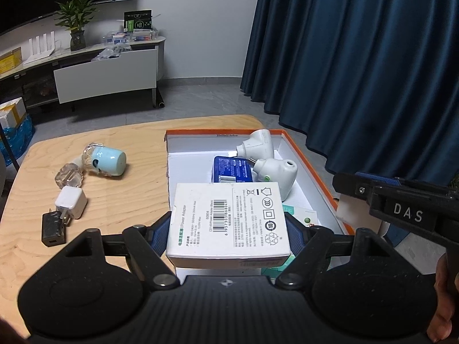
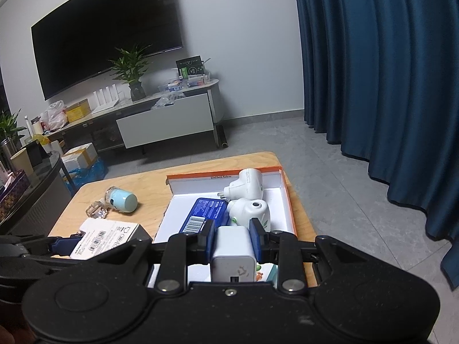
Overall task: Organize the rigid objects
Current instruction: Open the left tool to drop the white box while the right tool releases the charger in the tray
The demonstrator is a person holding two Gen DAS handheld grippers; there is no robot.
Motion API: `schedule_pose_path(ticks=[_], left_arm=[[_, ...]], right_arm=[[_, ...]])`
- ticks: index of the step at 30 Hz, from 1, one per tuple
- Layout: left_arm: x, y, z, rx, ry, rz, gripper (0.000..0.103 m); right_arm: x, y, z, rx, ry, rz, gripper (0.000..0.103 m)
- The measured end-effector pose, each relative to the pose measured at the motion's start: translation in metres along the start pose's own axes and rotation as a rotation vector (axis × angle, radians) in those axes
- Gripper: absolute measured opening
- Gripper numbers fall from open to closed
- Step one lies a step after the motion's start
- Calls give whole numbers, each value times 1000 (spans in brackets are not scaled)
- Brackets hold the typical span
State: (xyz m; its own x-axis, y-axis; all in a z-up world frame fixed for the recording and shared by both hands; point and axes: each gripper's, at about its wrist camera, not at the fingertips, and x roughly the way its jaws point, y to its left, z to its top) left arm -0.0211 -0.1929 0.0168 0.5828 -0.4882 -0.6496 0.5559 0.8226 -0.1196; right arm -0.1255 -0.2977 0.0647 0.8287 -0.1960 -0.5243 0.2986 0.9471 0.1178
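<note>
My left gripper (image 1: 229,223) is shut on a white power adapter box (image 1: 228,219) and holds it over the near end of the orange-edged tray (image 1: 312,166). The box also shows in the right wrist view (image 2: 106,239). My right gripper (image 2: 233,239) is shut on a white charger cube (image 2: 233,253) above the tray's near end (image 2: 288,200). The tray holds a blue packet (image 1: 232,169) and two white plug-in devices (image 1: 276,173), (image 1: 256,142). On the table lie a light blue cap with a clear bottle (image 1: 107,160), a white charger (image 1: 70,202) and a black charger (image 1: 53,229).
The wooden table (image 1: 120,200) stands on a grey tiled floor. Blue curtains (image 1: 358,57) hang at the right. A TV stand (image 2: 160,120) with a plant and clutter sits at the far wall. A dark glass table (image 2: 31,189) is at the left.
</note>
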Motion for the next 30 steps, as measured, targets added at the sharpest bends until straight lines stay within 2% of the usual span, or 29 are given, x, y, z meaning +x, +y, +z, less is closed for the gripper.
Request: schedule_pose_path(ticks=[13,30], left_arm=[[10,-5,5,10,12,-3,79],[28,-9,9,13,41,-15,79]], right_arm=[[2,-1,0,0,1,0,32],[28,-5,6,9,24,-13,32]])
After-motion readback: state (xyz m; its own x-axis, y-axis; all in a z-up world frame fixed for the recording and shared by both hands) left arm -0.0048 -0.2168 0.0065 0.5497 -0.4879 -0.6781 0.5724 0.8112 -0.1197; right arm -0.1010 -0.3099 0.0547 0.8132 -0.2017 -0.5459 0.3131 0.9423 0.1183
